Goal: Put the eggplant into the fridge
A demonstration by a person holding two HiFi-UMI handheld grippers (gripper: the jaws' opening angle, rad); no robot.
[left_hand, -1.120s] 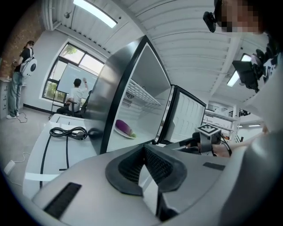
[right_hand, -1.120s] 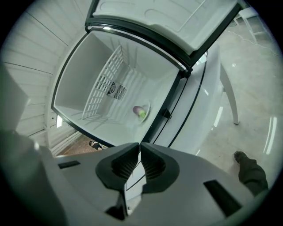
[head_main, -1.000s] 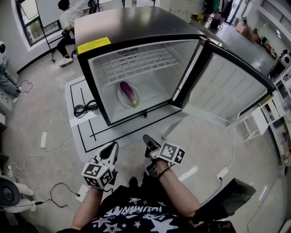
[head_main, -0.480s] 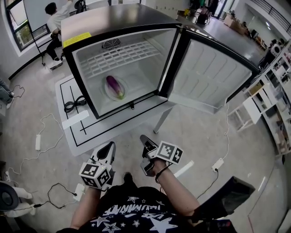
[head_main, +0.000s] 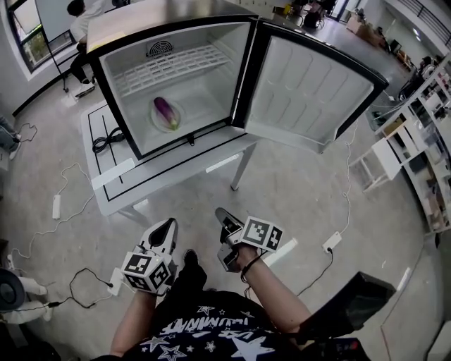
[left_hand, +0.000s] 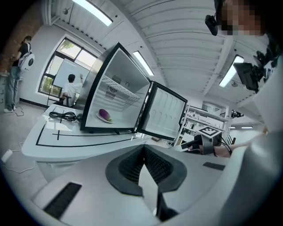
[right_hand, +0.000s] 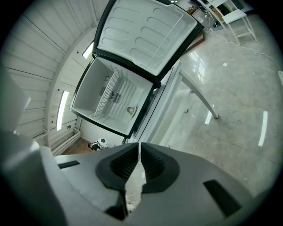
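Note:
The purple eggplant [head_main: 164,112] lies on a small white plate [head_main: 155,121] on the floor of the open fridge [head_main: 243,67], which stands on a white table. It also shows in the left gripper view as the eggplant [left_hand: 105,114] and, small, in the right gripper view as the eggplant [right_hand: 131,110]. The fridge door [head_main: 310,88] hangs wide open to the right. My left gripper [head_main: 168,225] and right gripper [head_main: 222,213] are held low in front of the person's body, well short of the table. Both are shut and hold nothing.
The white table [head_main: 141,185] carries black marking lines and a coiled black cable [head_main: 106,141]. Cables and power strips [head_main: 56,206] trail over the floor. White shelving [head_main: 416,162] stands at the right. A person [head_main: 79,21] is at the far left back.
The view has drawn back from the fridge, which now sits higher and smaller in the head view, with the table's front edge and legs showing. Both grippers stay shut at the same low spot.

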